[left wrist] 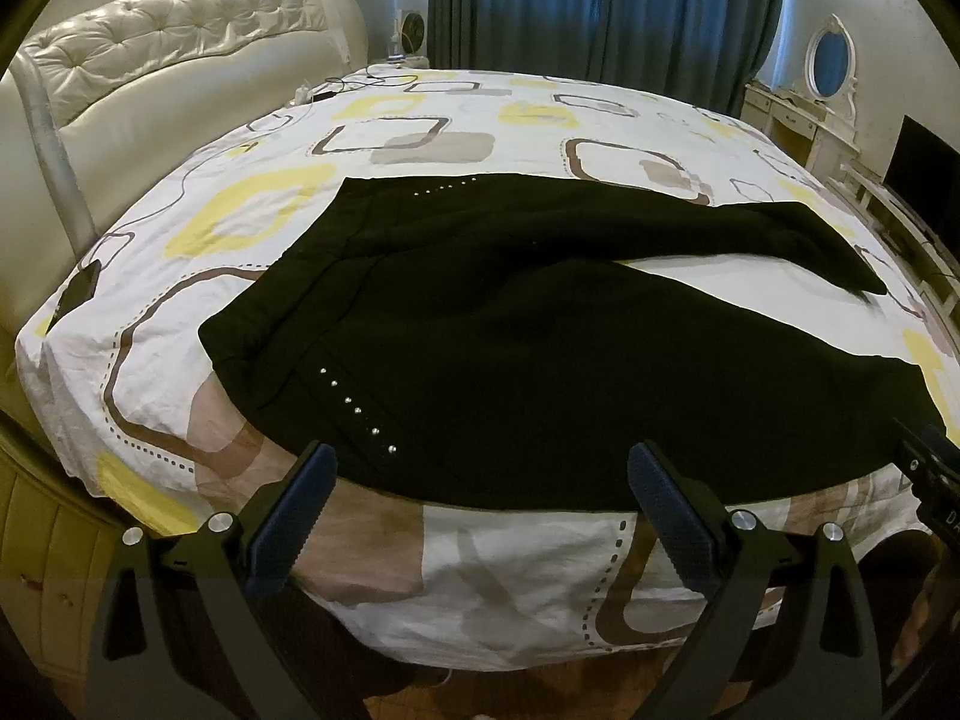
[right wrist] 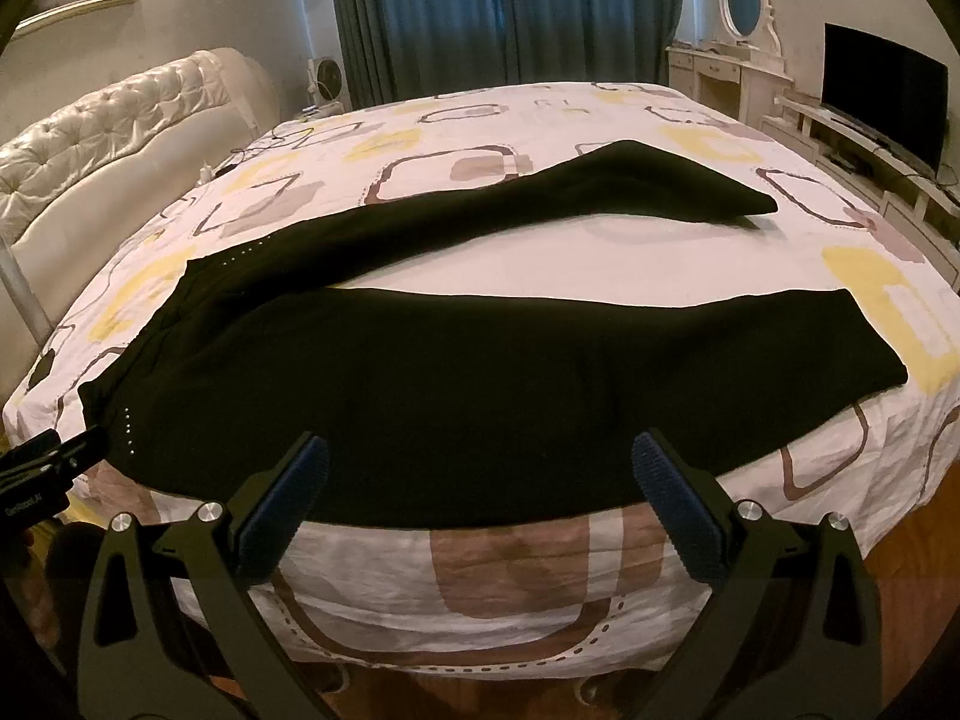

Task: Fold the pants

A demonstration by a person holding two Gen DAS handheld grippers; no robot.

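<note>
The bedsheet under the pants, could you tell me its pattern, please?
The bedsheet is white with yellow and brown rounded squares; right wrist view shows it best.

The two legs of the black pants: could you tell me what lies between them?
Only bare patterned bedsheet lies between the legs of the black pants, shown best in the right wrist view.

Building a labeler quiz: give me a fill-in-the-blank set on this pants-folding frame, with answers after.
1. The pants are ____ in colour.
2. They lie spread on a ____ with a patterned sheet.
3. The left gripper and the right gripper both stand ____, holding nothing.
4. Behind the bed hang blue ____.

Answers: black; bed; open; curtains
</note>
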